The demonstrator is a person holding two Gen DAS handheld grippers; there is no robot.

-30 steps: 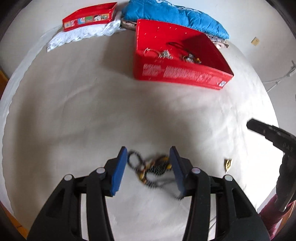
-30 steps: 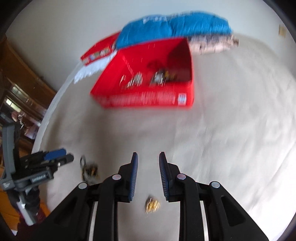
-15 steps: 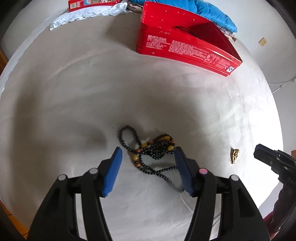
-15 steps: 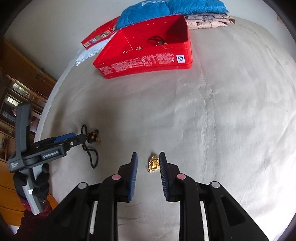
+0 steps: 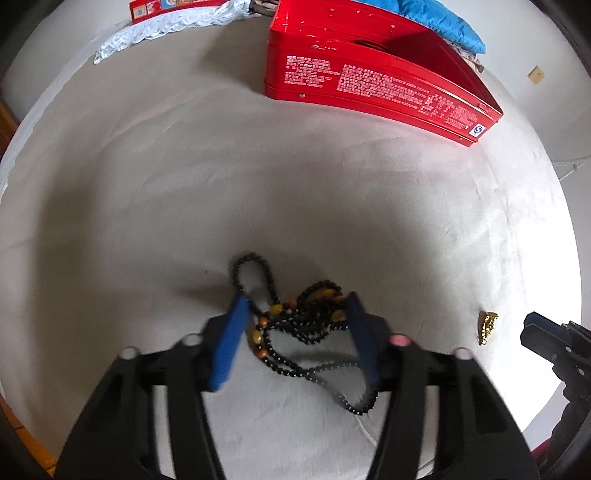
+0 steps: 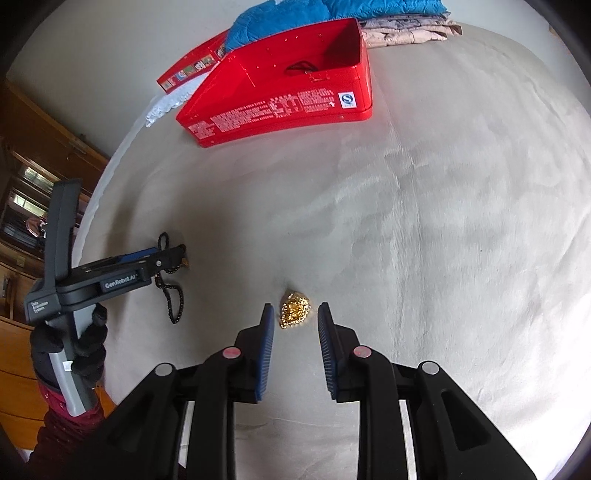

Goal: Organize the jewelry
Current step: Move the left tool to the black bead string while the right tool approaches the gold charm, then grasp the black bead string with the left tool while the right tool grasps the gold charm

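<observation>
Lowered since before, "GenRobot.AI" left gripper (image 5: 295,317) closes around beads (image 5: 295,325); right gripper (image 6: 295,321) open

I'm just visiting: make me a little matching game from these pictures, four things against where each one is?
Things:
1. black bead necklace
2. gold jewelry heap
3. red box
4. blue bedding

Places:
a. behind the red box
b. just ahead of the right tool
c. at the far side of the beige cloth
d. between the closing fingers of the left tool

Pairs: 1-d, 2-b, 3-c, 4-a
</observation>
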